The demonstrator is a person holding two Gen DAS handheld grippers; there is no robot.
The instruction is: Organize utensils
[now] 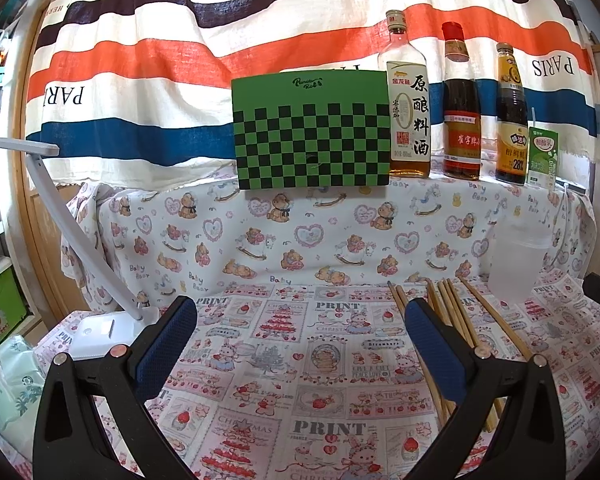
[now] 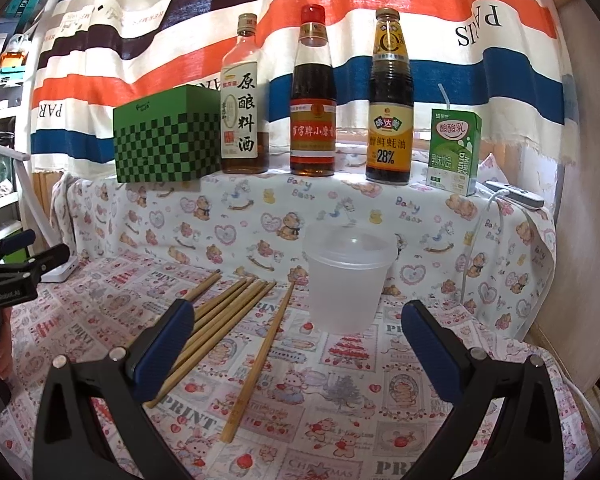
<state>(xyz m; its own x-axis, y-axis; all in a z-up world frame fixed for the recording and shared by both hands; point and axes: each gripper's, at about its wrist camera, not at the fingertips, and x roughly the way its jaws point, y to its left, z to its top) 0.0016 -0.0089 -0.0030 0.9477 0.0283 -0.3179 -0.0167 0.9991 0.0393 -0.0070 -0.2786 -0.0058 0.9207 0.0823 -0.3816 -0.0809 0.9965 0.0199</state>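
Left wrist view. Left hand-held gripper: jaws spread wide, grasping nothing, above the printed cloth of the desk. Chopsticks: a loose bundle lying flat on the cloth at 3 o'clock from the gripper's centre, partly hidden behind the right finger. Translucent plastic cup: upright, at 2 o'clock, just beyond the chopsticks' far ends. Raised ledge at 12 o'clock carries a green checkered box, three sauce bottles and a green milk carton. White lamp: base at 9 o'clock, arm slanting up to the left.

Right wrist view. Right hand-held gripper: jaws released, wide apart, empty. Chopsticks: at 9 to 10 o'clock, several side by side running under the left finger; one chopstick lies apart, pointing toward the cup. Cup: upright, at 12 o'clock, beside the chopsticks' far tips. Box, bottles and carton line the ledge behind. The left hand-held gripper shows at the 9 o'clock edge.
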